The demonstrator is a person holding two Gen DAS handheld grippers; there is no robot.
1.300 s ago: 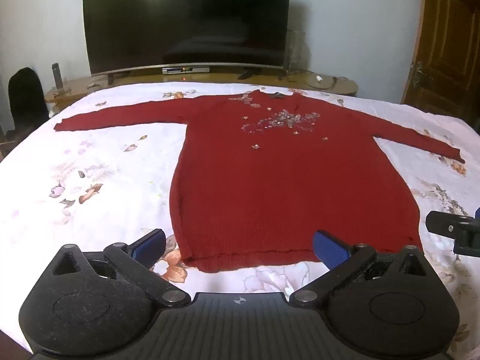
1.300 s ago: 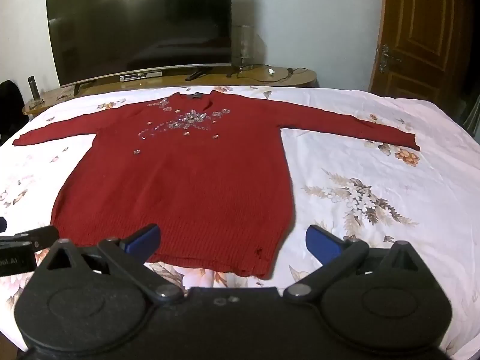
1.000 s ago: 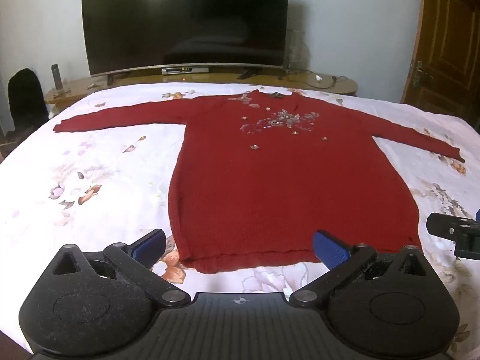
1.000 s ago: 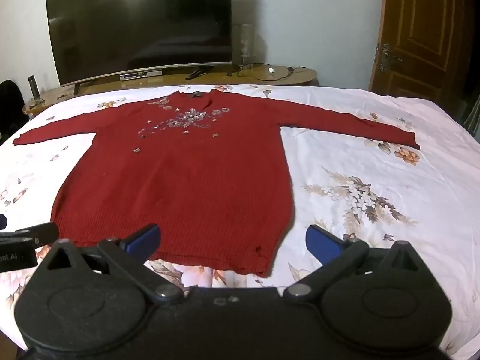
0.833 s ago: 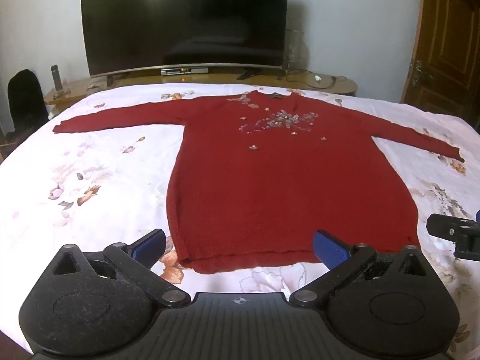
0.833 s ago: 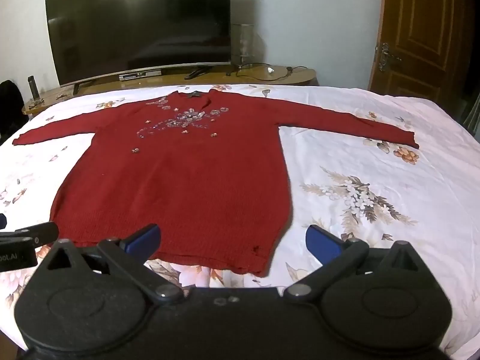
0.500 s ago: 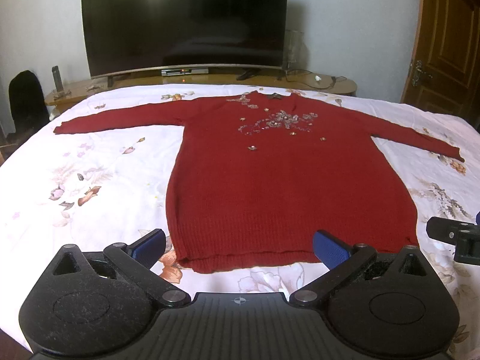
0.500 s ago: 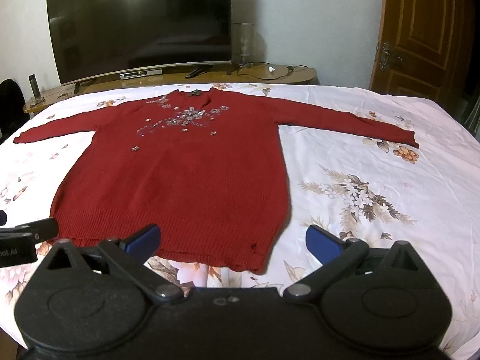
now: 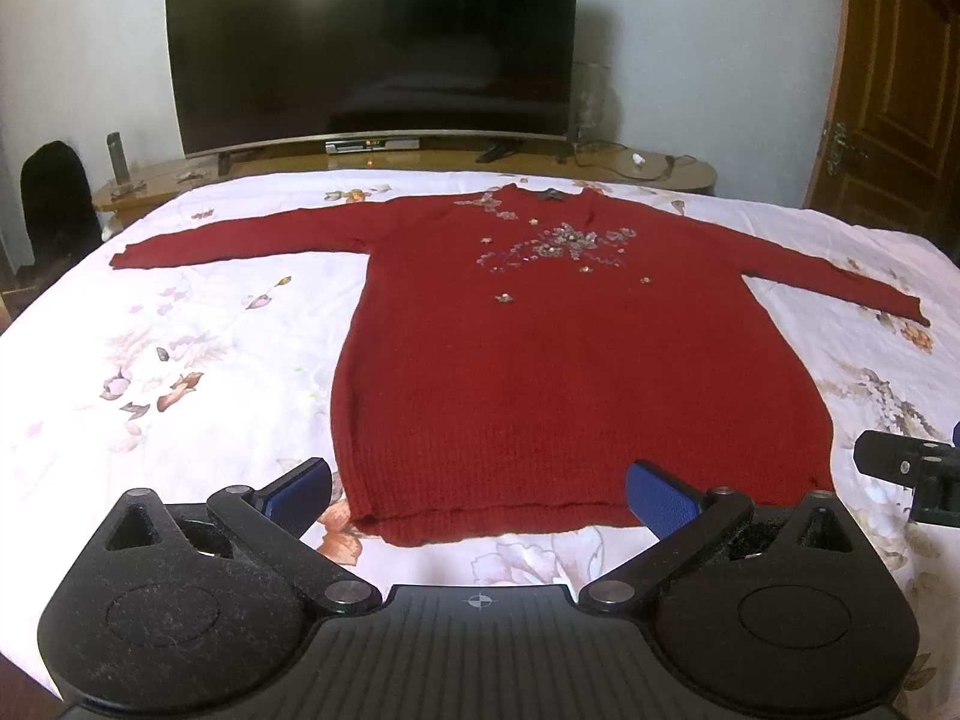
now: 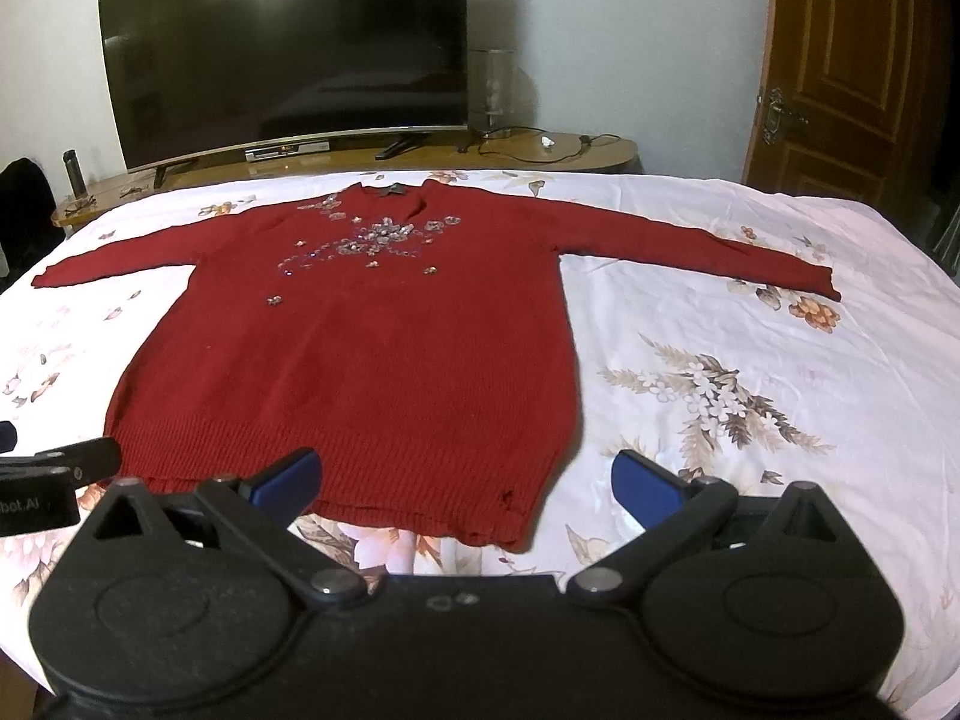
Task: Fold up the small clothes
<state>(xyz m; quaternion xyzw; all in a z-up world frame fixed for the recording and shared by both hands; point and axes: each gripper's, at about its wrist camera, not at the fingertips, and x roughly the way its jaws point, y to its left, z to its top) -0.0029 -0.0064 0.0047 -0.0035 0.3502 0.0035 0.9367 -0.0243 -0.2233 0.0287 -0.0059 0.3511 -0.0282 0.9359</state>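
Note:
A dark red knitted sweater (image 9: 570, 372) (image 10: 372, 372) lies flat and face up on the bed, both sleeves spread out to the sides, with silvery beading on the chest. Its hem faces me. My left gripper (image 9: 480, 489) hovers open just in front of the hem's left part, blue pads wide apart with nothing between them. My right gripper (image 10: 465, 477) is open too, above the hem's right corner. Each gripper shows at the edge of the other's view.
The sweater rests on a white floral bedsheet (image 9: 180, 360) (image 10: 750, 390). Beyond the bed stands a low wooden cabinet (image 9: 678, 171) with a large dark TV (image 9: 372, 48) and cables. A wooden door (image 10: 858, 66) is at the right.
Both grippers have drifted slightly; the sweater's hem sits a little lower and nearer in both views. The jaws stay open and the sweater has not moved.

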